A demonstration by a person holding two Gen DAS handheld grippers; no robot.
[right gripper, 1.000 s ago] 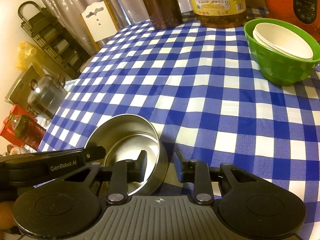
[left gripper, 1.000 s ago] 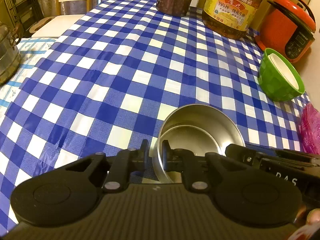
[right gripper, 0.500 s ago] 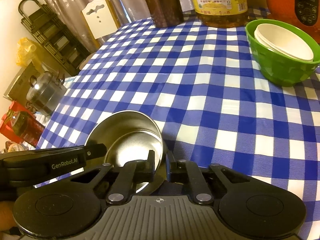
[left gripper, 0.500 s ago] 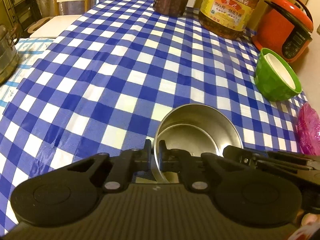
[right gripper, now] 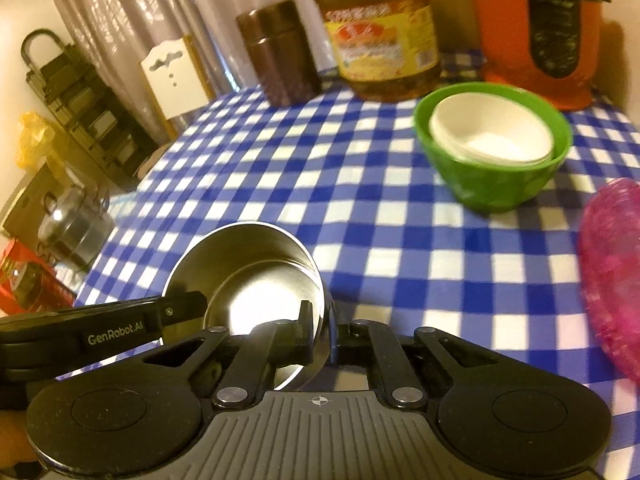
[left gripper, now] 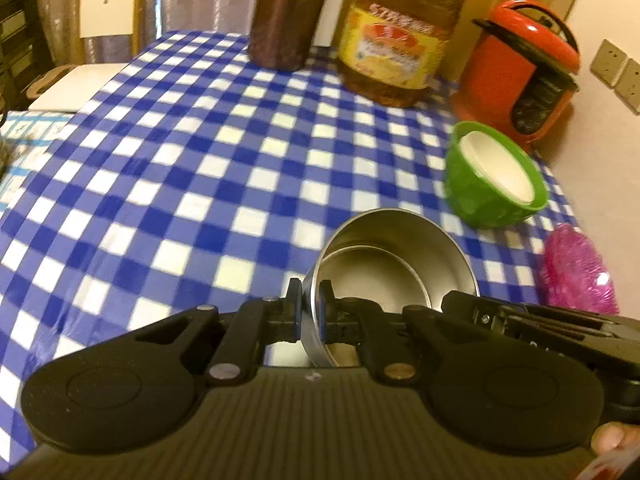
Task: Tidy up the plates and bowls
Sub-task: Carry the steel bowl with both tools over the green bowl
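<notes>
A round steel bowl [left gripper: 392,264] hangs over the blue checked tablecloth, held from two sides. My left gripper [left gripper: 309,300] is shut on its left rim, one pad inside and one outside. My right gripper [right gripper: 320,322] is shut on the opposite rim of the steel bowl [right gripper: 256,272]. Each gripper's black body shows in the other's view. Further right stands a green bowl [left gripper: 494,184] with a white bowl [left gripper: 498,166] nested inside; the same green bowl [right gripper: 492,156] and white bowl [right gripper: 490,134] appear in the right wrist view.
At the back stand a brown canister [left gripper: 288,16], a large oil bottle [left gripper: 396,36] and an orange pressure cooker [left gripper: 524,68]. A pink plastic thing [left gripper: 576,272] lies at the right table edge. A chair [right gripper: 172,76], a dark rack [right gripper: 72,100] and a kettle [right gripper: 72,224] are left of the table.
The right gripper's jaws closed onto the steel bowl's rim. Both grippers then lifted the bowl off the cloth and carried it toward the green bowl, which looks nearer now.
</notes>
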